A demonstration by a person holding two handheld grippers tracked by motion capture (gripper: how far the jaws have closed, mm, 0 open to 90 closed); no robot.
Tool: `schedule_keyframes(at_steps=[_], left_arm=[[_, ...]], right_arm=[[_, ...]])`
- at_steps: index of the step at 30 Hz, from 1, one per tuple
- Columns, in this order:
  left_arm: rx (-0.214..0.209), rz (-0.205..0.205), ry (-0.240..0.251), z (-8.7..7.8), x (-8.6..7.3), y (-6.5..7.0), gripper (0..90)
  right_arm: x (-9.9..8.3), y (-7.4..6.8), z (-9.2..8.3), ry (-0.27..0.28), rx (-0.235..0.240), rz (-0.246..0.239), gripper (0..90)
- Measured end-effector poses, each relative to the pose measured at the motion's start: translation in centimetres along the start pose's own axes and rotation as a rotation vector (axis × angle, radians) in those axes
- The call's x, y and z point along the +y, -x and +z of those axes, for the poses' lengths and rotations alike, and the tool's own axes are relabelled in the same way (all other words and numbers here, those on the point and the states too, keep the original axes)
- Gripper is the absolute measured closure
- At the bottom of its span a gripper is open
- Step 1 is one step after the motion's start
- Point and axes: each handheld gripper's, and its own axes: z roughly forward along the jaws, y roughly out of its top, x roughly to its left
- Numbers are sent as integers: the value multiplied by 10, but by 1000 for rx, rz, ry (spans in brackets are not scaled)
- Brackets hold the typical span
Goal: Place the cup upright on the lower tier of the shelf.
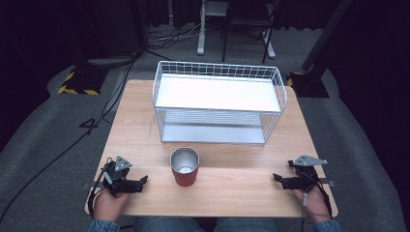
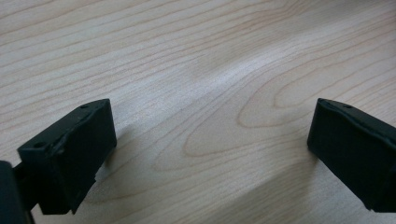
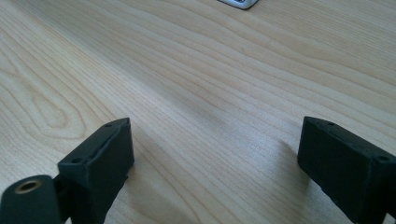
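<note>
Two open claws, unlabelled red cup (image 1: pixel 184 166), wire rack (image 1: pixel 218 101)

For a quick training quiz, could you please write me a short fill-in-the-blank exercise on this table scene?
1. The red cup stands ___ on the table.
2. Behind the cup is a white wire ___.
3. The left gripper and right gripper both have their jaws ___.

Missing words: upright; basket; open
</note>
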Motion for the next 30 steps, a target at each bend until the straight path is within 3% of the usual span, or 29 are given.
schedule_keyframes(at_steps=[15,21,29,30], left_arm=[[3,-4,2,-3,-2,4,0],[-23,-27,84,-14,-3,10,0],[-22,-19,173,-28,-1,24,0],[-22,-20,204,-31,-1,29,0]], right_arm=[[0,0,0,8,20,-20,145],[1,2,1,11,29,-28,154],[1,3,1,11,24,-22,159],[1,3,1,11,23,-22,159]])
